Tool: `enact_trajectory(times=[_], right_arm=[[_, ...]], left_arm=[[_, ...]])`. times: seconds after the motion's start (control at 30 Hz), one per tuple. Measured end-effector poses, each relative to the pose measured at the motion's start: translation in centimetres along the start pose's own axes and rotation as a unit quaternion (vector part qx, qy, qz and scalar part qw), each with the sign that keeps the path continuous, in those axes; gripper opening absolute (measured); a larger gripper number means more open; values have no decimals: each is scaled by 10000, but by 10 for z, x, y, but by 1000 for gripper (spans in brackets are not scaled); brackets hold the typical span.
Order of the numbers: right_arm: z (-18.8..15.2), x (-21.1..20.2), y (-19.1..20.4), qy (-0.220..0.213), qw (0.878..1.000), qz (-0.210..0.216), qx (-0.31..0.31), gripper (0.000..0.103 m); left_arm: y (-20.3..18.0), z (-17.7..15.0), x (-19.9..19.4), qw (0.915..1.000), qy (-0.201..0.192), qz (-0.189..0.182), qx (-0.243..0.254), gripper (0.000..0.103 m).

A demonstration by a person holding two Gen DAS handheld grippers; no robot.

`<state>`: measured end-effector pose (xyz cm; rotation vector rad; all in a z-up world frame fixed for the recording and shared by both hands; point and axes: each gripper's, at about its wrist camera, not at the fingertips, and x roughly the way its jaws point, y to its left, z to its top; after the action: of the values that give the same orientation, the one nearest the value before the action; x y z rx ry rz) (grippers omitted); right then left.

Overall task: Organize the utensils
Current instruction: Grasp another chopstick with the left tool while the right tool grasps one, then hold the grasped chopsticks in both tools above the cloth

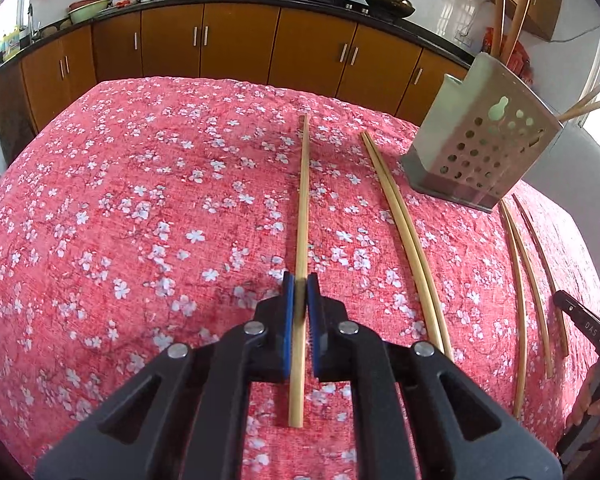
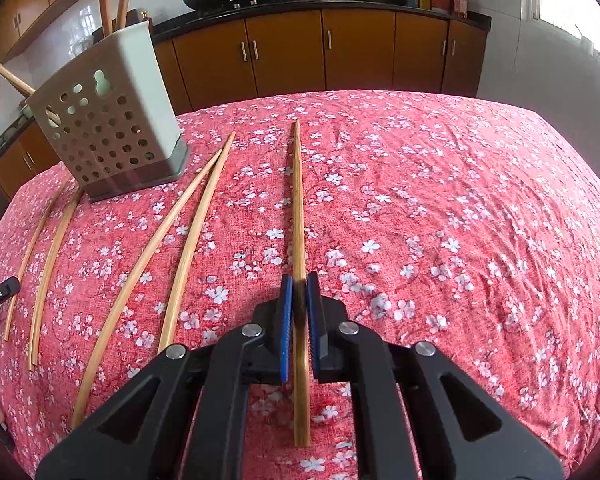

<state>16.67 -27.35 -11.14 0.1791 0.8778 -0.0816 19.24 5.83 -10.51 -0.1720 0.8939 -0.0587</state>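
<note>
Bamboo chopstick [image 1: 302,216] pinched in left gripper [image 1: 300,284] | darker chopstick [image 2: 298,216] pinched in right gripper [image 2: 299,284] | perforated metal holder [image 2: 108,128] upright on floral cloth [image 2: 440,220]

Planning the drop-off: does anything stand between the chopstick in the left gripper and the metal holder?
Partly: a pair of chopsticks lies flat on the cloth between the held chopstick and the holder. The left gripper would pass above them.

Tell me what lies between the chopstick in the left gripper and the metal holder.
A pair of loose chopsticks lies side by side on the tablecloth, between the left gripper's chopstick and the holder, in the left wrist view.
</note>
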Motion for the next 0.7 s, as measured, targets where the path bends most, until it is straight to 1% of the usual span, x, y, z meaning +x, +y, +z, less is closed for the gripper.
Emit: enact_trajectory(times=[0.27, 0.5, 0.7], right_arm=[[-2, -1, 3, -5, 10000, -66, -58, 9], [-2, -1, 3, -7, 10000, -67, -54, 9], [-1, -1, 4, -9, 10000, -72, -51, 9]], left_arm=[[2, 0, 0, 9999, -4, -78, -69, 9], [1, -1, -1, 10000, -4, 13, 3, 9], [0, -2, -1, 10000, -5, 17, 7, 9]])
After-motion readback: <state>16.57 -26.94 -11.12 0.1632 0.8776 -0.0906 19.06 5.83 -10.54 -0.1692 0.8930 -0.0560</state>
